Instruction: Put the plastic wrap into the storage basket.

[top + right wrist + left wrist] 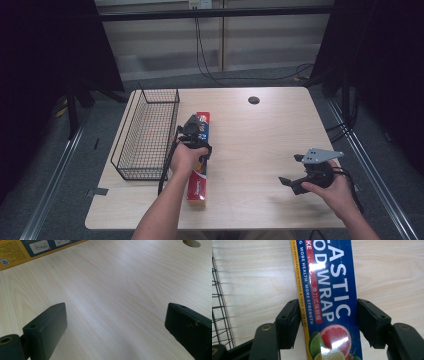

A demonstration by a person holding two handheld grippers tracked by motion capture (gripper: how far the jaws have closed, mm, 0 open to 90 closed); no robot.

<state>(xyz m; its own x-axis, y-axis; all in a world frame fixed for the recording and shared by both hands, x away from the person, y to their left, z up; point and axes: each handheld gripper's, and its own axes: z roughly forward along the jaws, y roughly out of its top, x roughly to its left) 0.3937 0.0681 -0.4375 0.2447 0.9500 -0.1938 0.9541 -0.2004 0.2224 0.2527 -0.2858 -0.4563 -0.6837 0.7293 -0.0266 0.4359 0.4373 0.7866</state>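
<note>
Now the work is at the grab step. At nine o'clock on the table [250, 165] sits a wire basket [147, 135], with nothing seen in it. Just beside it, toward three o'clock, lies the long plastic wrap box [329, 297], flat on the wood. The left gripper [328, 320] is over the box, and its pads [289, 317] squeeze the two long sides. Next, I think, the box must be lifted and carried toward nine o'clock, over the basket's wall. At four o'clock the right gripper [115, 327] hangs over bare wood, jaws wide apart, holding nothing.
</note>
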